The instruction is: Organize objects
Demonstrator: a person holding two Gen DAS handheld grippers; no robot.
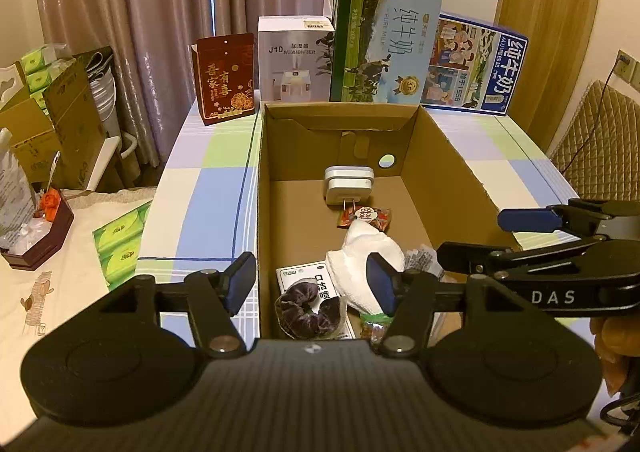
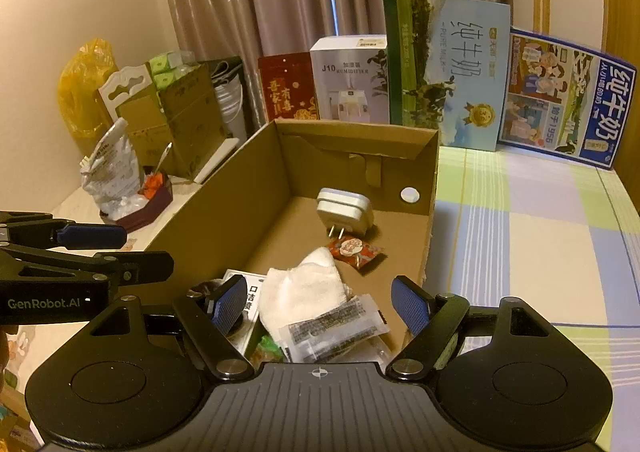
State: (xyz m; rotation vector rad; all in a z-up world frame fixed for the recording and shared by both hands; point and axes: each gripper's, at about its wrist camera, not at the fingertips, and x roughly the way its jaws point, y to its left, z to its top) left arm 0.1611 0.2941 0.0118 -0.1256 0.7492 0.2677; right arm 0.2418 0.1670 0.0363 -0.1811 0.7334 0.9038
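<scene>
Both tongs, left [image 1: 312, 284] and right [image 2: 320, 304], hang released and empty over the box [image 1: 264, 211], where towel [image 2: 304, 288], plug [image 2: 346, 213] and scrunchie [image 1: 306, 310] lie heaped; a careless dip risks snagging several at once.

Black tongs [image 1: 310, 284] with blue ribbed pads [image 2: 410, 304].

Both wrist cameras hover close over the near end of the cardboard box [image 1: 340, 171], facing twelve o'clock; both share its inside.
</scene>
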